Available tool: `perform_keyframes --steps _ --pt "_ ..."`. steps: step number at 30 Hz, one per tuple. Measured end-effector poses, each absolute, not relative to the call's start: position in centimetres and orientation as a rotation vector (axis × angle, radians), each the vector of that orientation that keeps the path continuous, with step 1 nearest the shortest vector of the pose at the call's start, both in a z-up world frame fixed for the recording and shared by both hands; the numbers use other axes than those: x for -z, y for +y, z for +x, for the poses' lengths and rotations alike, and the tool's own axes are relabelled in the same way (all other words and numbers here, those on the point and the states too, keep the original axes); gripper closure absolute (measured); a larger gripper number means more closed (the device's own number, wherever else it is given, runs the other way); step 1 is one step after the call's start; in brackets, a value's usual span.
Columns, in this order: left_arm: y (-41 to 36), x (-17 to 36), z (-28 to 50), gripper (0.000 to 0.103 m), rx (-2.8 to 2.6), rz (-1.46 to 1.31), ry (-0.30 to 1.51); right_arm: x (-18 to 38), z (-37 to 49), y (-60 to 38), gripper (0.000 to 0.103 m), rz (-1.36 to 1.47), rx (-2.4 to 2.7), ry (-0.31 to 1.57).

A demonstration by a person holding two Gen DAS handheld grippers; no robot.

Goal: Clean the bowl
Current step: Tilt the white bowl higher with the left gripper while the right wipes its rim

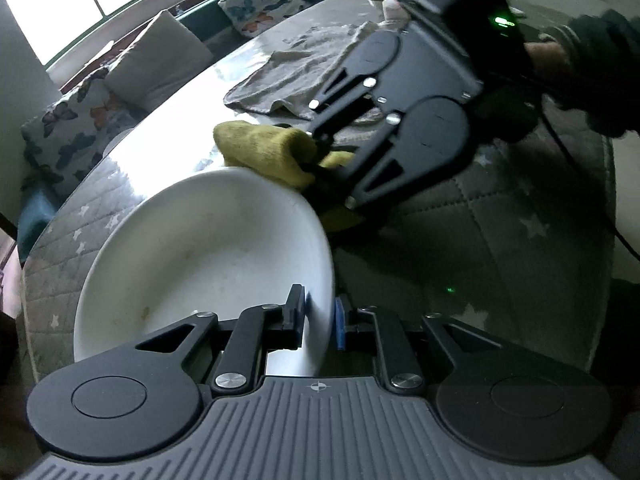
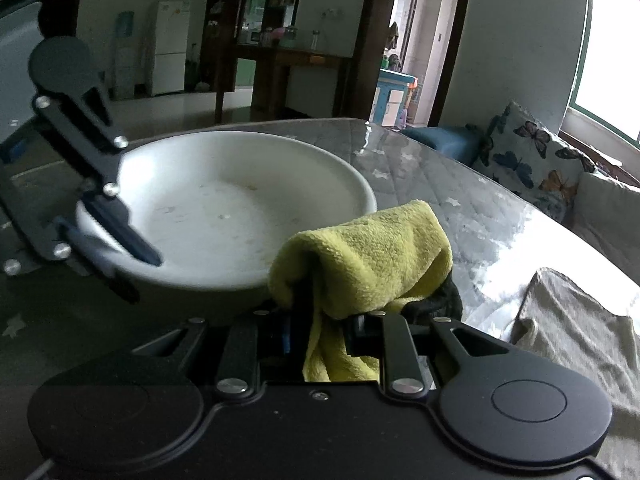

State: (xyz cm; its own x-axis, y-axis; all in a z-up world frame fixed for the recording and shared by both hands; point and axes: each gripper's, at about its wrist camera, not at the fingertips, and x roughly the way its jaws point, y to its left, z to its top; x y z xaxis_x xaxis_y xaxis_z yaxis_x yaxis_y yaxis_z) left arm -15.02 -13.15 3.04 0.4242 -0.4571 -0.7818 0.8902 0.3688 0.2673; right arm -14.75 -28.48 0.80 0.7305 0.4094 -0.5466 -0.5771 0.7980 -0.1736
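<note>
Gripping white bowl (image 1: 208, 256) rim, left tool (image 1: 320, 320), right tool (image 2: 320, 320) pinching yellow cloth (image 2: 372, 256) beside it

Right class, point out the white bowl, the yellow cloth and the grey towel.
white bowl (image 2: 224, 216): right wrist view, on its inner floor.
yellow cloth (image 2: 376, 256): right wrist view, on the folded top.
grey towel (image 1: 296, 72): left wrist view, on its flat middle.

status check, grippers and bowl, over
Left gripper clamped on bowl rim. Right gripper shut on yellow cloth, just outside the rim. Specks inside bowl. Nothing blocking.
</note>
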Motion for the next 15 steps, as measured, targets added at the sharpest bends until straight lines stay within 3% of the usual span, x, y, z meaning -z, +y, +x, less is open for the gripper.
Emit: perform_keyframes --steps 15 --pt "-13.2 -2.6 -15.0 0.085 0.926 0.762 0.704 -0.6 -13.8 -28.5 0.078 -0.382 -0.59 0.497"
